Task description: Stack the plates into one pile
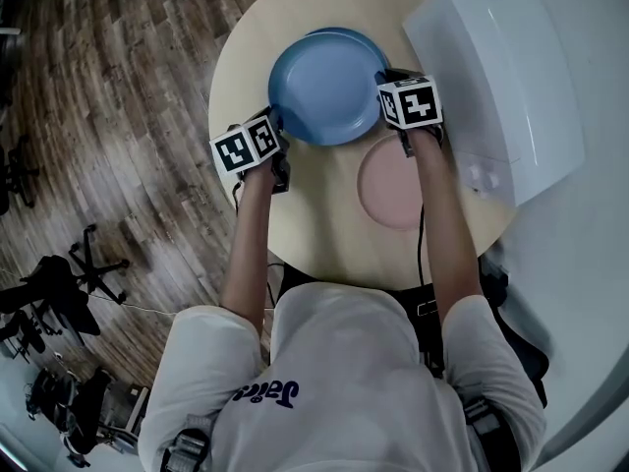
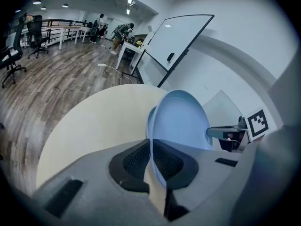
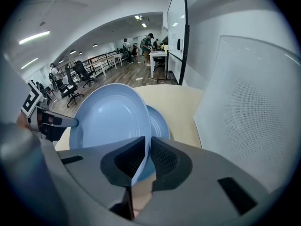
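Note:
Both grippers hold one light blue plate [image 1: 324, 87] by opposite rims above the round wooden table [image 1: 324, 229]. My left gripper [image 1: 278, 128] is shut on its left rim, my right gripper [image 1: 385, 85] on its right rim. In the left gripper view the plate [image 2: 181, 121] stands edge-on between the pads of the left gripper [image 2: 153, 159]. The right gripper view shows the same plate [image 3: 110, 119] pinched in the right gripper [image 3: 146, 157]. A second blue plate [image 3: 161, 122] lies on the table just beyond and below it, its rim [image 1: 346, 33] peeking out. A pink plate [image 1: 385, 187] lies nearer me, under my right forearm.
A large white perforated box or rack [image 1: 501, 77] takes up the table's right side, close to the right gripper [image 3: 254, 112]. Wood floor surrounds the table, with office chairs [image 1: 59, 283] at the left. People stand far off by desks [image 2: 123, 32] and a whiteboard.

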Action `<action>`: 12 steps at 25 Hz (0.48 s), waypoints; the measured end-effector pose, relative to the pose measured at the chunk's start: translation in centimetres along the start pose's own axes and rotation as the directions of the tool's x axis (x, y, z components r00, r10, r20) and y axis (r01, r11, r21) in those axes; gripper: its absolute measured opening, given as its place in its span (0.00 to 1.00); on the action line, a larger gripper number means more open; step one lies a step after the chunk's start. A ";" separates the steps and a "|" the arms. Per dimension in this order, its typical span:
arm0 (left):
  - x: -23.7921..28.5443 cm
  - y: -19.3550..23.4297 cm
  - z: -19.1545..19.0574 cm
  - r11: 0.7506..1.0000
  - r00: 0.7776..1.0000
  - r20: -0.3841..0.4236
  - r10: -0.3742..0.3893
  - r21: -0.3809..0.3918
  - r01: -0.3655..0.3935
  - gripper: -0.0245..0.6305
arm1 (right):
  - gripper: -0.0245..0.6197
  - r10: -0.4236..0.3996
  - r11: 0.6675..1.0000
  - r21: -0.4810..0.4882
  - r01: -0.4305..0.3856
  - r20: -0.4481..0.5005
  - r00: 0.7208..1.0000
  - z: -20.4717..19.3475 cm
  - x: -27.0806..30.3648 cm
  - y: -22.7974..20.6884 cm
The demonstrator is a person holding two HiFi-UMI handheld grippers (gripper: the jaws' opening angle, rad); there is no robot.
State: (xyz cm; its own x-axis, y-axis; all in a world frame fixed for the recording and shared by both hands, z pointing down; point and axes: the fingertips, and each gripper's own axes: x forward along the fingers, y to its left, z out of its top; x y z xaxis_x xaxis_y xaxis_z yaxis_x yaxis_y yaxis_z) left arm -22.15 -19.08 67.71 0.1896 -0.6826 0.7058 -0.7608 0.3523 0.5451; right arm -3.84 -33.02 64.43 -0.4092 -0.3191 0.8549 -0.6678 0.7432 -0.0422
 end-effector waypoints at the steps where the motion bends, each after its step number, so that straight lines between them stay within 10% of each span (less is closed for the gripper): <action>1: 0.8 -0.3 0.2 1.000 1.000 -0.008 -0.003 -0.001 0.003 0.09 | 0.11 -0.001 1.000 0.013 0.001 0.000 1.000 0.1 0.6 -0.7; 12: 6.1 -1.2 1.0 0.993 0.998 -0.030 0.057 0.102 -0.054 0.09 | 0.11 -0.083 0.996 0.040 0.085 -0.056 0.995 -0.8 5.2 -5.2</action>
State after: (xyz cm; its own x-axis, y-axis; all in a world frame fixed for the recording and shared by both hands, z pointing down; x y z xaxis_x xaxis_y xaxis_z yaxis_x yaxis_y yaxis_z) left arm -20.69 -24.36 70.90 0.1641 -0.6421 0.7489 -0.8293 0.3212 0.4572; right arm -2.00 -38.04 69.57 -0.3172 -0.3464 0.8828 -0.7243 0.6894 0.0102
